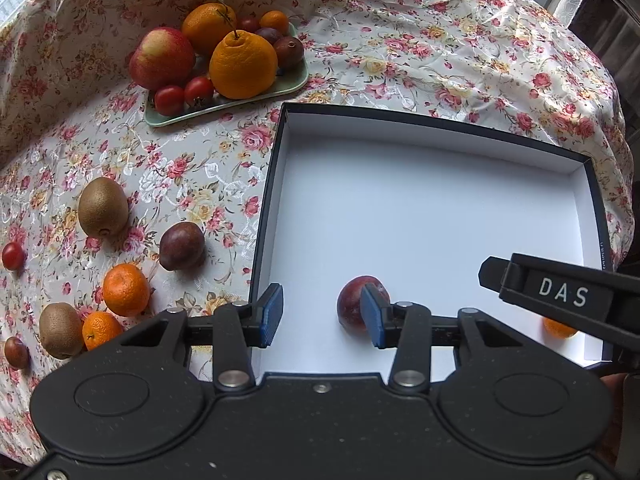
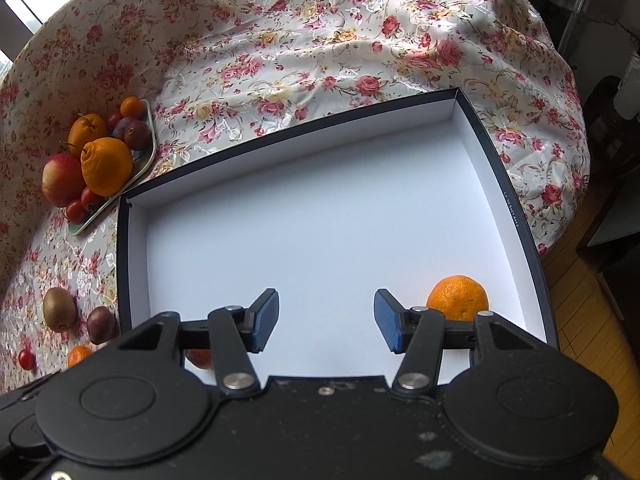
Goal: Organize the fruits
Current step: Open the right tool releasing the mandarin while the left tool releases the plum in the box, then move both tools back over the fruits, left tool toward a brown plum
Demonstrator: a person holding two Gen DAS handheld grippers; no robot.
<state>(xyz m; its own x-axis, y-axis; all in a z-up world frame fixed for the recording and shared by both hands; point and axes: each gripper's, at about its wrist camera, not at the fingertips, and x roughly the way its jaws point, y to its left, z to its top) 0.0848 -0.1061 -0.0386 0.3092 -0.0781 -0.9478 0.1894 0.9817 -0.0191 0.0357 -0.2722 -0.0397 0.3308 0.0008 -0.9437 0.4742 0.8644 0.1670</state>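
Note:
A shallow white box with a dark rim [image 1: 268, 184] [image 2: 124, 240] lies on the flowered tablecloth. A dark red plum [image 1: 352, 306] rests on its floor, partly behind my left gripper's right finger; it also shows in the right wrist view [image 2: 199, 357]. A mandarin [image 2: 458, 298] sits in the box's near right corner, and its edge shows in the left wrist view [image 1: 558, 328]. My left gripper [image 1: 323, 316] is open and empty above the box's near left part. My right gripper [image 2: 326, 320] is open and empty over the box floor.
A green tray [image 1: 298, 80] [image 2: 150, 156] at the back holds an apple, oranges, plums and small tomatoes. Loose on the cloth left of the box lie two kiwis [image 1: 103, 207] [image 1: 60, 330], a plum [image 1: 182, 246], two mandarins [image 1: 126, 289] and a small tomato [image 1: 12, 256].

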